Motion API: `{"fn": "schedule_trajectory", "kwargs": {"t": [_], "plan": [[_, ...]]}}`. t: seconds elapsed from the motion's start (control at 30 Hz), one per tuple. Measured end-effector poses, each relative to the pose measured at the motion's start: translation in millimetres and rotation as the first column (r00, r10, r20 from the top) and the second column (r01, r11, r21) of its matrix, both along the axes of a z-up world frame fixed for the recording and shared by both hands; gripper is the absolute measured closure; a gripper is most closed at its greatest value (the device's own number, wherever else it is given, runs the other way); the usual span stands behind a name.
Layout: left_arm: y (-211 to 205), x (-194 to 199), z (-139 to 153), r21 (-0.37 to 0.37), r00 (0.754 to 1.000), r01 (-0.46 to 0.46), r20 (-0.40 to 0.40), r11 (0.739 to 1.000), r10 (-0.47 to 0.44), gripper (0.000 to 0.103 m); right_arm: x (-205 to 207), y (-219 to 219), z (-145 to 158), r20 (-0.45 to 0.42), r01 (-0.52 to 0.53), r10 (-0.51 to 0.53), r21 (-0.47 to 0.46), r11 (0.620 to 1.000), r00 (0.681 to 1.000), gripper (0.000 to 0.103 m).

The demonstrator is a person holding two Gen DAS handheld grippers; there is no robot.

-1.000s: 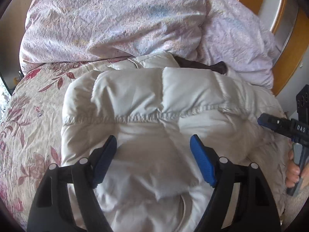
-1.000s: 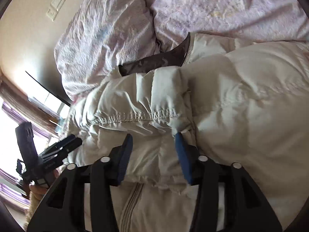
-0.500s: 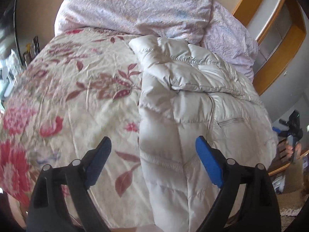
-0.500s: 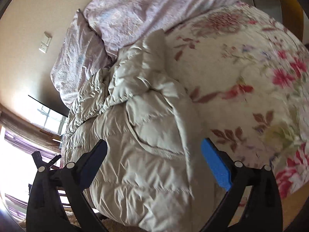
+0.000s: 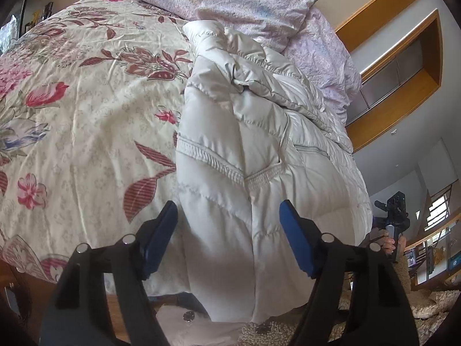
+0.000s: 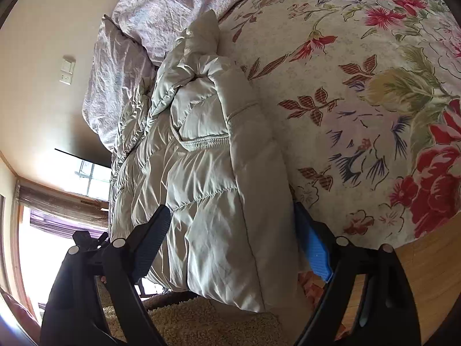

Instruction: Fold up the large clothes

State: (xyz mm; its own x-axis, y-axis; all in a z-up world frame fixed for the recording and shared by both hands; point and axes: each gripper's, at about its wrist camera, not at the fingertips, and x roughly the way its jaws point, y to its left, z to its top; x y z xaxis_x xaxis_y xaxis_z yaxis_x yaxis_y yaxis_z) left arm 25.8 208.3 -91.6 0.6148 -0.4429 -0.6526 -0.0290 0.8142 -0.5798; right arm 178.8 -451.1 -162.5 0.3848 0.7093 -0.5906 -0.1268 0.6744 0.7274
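Observation:
A large cream quilted puffer jacket lies lengthwise on the floral bedspread, its hem hanging over the bed's near edge. It also shows in the right wrist view. My left gripper is open, its blue pads either side of the hanging hem, holding nothing. My right gripper is open and straddles the jacket's lower end, one blue pad tucked between jacket and bedspread. The right gripper also shows far right in the left wrist view.
Pale lilac pillows lie at the bed's head. A wooden frame is on the right wall. A shaggy beige rug lies on the wooden floor below the bed's edge. A window is at left.
Both grippers have pulled back from the jacket's upper part to the bed's near edge. The right gripper opened wide. Both now frame the jacket's hanging hem.

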Motion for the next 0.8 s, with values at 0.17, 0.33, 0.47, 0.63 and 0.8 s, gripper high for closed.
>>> {"fn": "schedule_trajectory", "kwargs": {"t": [0.17,0.33,0.47,0.63,0.8], "plan": [[-4.0,-14.9,-8.2,-0.117,0.999,0.0,0.043,0.993,0.005,0.033,-2.7,5.2,-5.7,0.018,-0.039,0.038,0.073,0.997,0.999,0.016],[-13.6,-27.0,-13.6,-0.187,0.998,0.01,0.056,0.982,0.0,0.034,-7.3,10.8,-11.7,0.022,-0.09,0.088,0.146,0.985,0.996,0.017],[-10.8,-40.7,-18.9,-0.231,0.998,-0.007,0.062,0.973,0.021,0.04,-16.6,9.3,-15.4,0.012,-0.108,0.107,0.157,0.982,0.994,0.025],[-14.4,-47.8,-18.6,-0.202,0.998,-0.031,0.055,0.979,0.043,0.049,-24.5,14.6,-19.2,0.012,-0.116,0.116,0.184,0.976,0.993,0.03],[-30.1,-44.8,-10.7,-0.059,1.0,0.018,0.019,0.998,-0.017,0.053,-27.8,28.6,-23.7,-0.018,-0.128,0.132,0.152,0.98,0.991,0.061]]}}
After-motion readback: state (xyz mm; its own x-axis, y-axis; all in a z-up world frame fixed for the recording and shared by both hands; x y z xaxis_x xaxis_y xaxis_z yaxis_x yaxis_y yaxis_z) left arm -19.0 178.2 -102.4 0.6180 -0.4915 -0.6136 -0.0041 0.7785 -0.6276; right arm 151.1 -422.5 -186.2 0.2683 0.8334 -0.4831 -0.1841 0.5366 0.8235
